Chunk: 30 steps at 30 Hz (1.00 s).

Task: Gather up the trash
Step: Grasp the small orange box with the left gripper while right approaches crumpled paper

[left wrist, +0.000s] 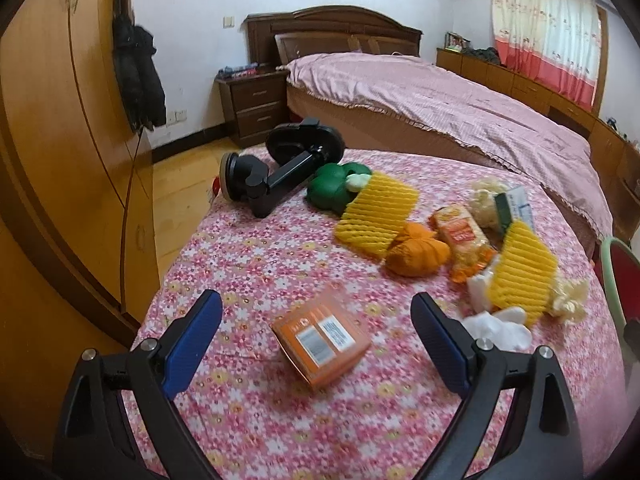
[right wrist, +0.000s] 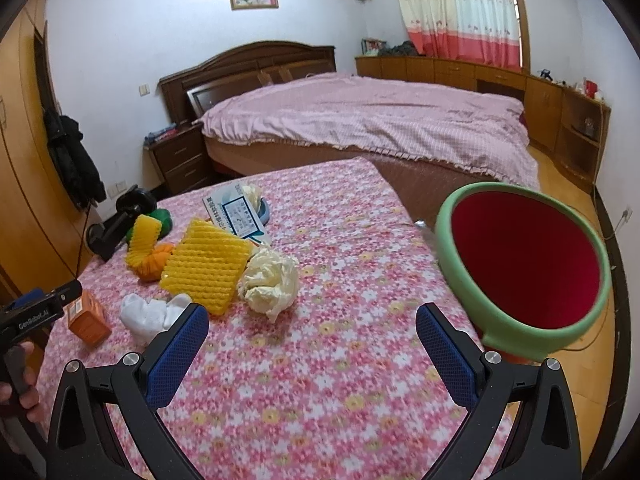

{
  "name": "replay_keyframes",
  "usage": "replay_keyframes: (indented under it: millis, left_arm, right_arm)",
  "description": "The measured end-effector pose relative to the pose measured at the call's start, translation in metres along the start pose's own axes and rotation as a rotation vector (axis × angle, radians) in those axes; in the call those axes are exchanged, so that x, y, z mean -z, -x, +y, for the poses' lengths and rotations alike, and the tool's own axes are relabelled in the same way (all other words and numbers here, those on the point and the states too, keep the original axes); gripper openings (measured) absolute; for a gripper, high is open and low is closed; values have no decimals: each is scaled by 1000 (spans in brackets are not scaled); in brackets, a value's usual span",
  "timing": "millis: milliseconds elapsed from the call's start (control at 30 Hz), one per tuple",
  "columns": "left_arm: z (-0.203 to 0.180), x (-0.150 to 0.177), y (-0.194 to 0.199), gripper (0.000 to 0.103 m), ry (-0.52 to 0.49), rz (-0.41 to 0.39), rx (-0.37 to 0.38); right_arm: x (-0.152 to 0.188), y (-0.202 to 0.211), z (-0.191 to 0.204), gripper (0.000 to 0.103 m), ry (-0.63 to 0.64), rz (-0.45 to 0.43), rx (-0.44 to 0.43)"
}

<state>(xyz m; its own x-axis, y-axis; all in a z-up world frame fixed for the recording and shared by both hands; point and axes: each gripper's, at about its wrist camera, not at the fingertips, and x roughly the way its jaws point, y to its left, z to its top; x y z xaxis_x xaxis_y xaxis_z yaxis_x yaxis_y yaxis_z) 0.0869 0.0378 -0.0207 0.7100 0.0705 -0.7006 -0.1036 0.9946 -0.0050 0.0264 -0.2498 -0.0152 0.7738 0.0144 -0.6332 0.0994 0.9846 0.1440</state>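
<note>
the left gripper (left wrist: 316, 312) hangs spread wide and empty, with the small orange box (left wrist: 320, 344) lying on the floral cloth (left wrist: 248, 248) between its blue fingers; the right gripper (right wrist: 312, 324) is just as wide, holding nothing over bare cloth. beyond lie yellow foam nets (left wrist: 376, 212), crumpled paper (right wrist: 270, 280) and a snack wrapper (left wrist: 464, 240). the green-rimmed bin (right wrist: 444, 216) waits at the table's right edge. this looks like the first pick: lower and close on the box.

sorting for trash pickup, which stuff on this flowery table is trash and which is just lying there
Trash job:
- orange box
- yellow foam nets
- crumpled paper ball
- snack wrapper
- white tissue
- bin

Lying about:
- black suction mount
- green toy
</note>
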Motion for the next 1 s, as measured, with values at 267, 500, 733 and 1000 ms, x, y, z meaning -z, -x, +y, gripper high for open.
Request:
replay_keyframes:
  millis: [267, 500, 733, 1000]
  left_arm:
    - [13, 11, -24, 94, 66, 87, -3]
    - [7, 23, -34, 87, 83, 104, 17]
    - [5, 25, -46, 79, 68, 130, 67]
    - [4, 26, -59, 73, 41, 141, 92]
  right_arm:
    - [-4, -35, 11, 103, 21, 60, -13]
    - [-3, -68, 16, 103, -6, 135, -15]
    - [-4, -90, 19, 88, -23, 158, -4]
    - [1, -101, 17, 66, -27, 172, 37]
